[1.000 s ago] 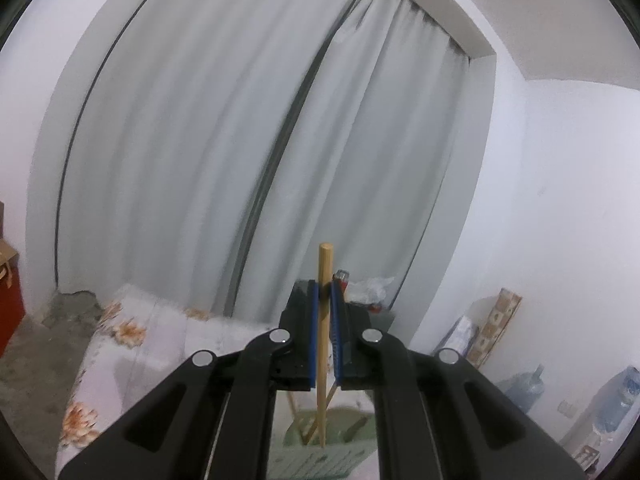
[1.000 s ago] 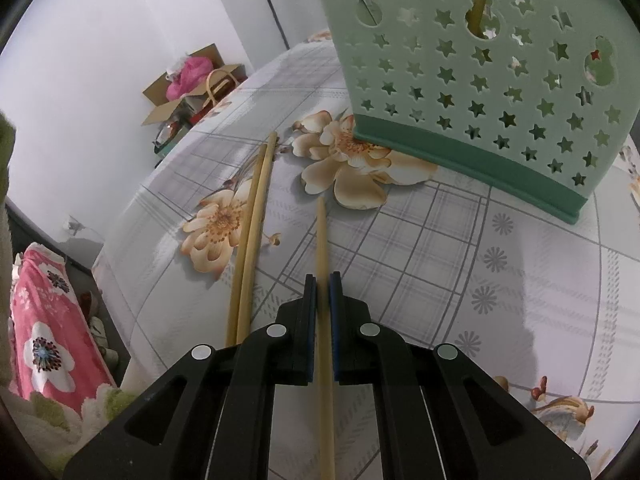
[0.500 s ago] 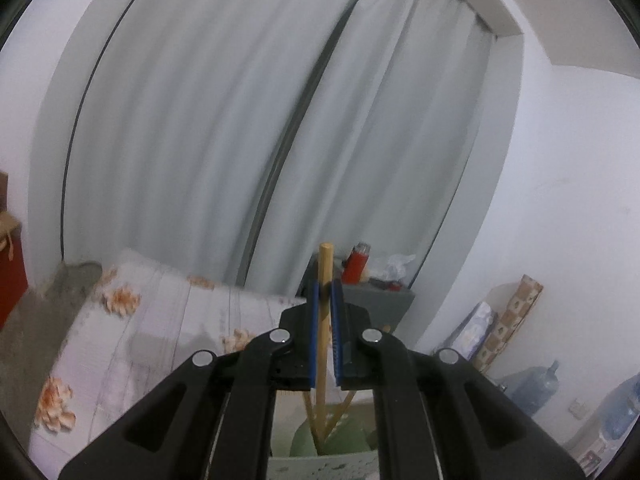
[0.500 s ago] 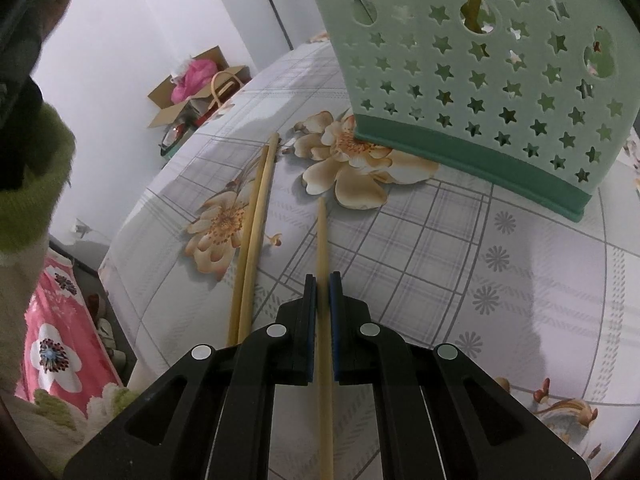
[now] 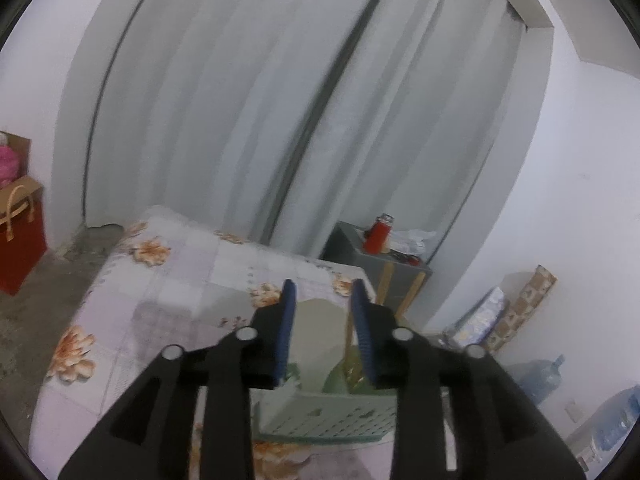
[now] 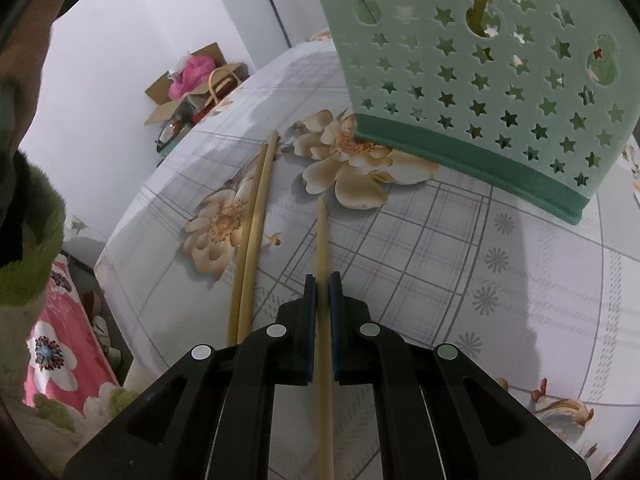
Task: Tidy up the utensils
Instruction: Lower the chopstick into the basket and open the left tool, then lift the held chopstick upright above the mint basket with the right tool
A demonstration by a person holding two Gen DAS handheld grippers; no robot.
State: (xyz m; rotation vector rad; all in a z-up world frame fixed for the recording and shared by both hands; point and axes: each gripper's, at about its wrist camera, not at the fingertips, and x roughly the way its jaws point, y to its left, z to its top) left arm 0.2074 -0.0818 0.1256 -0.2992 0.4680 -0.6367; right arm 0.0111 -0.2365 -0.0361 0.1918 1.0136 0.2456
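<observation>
A mint-green utensil basket with star holes stands on the flowered tablecloth. In the left wrist view the basket lies below my left gripper, which is open and empty above it; a chopstick stands inside the basket by the right finger. My right gripper is shut on a wooden chopstick that lies along the table toward the basket. Two more chopsticks lie side by side to its left.
The table edge falls away at the left in the right wrist view, with a cardboard box and pink cloth on the floor. A grey side cabinet with a red bottle stands beyond the table, before grey curtains.
My left gripper has opened and let go of the chopstick, which now stands in the basket. The left view has tilted down and drawn back. The right gripper has not moved.
</observation>
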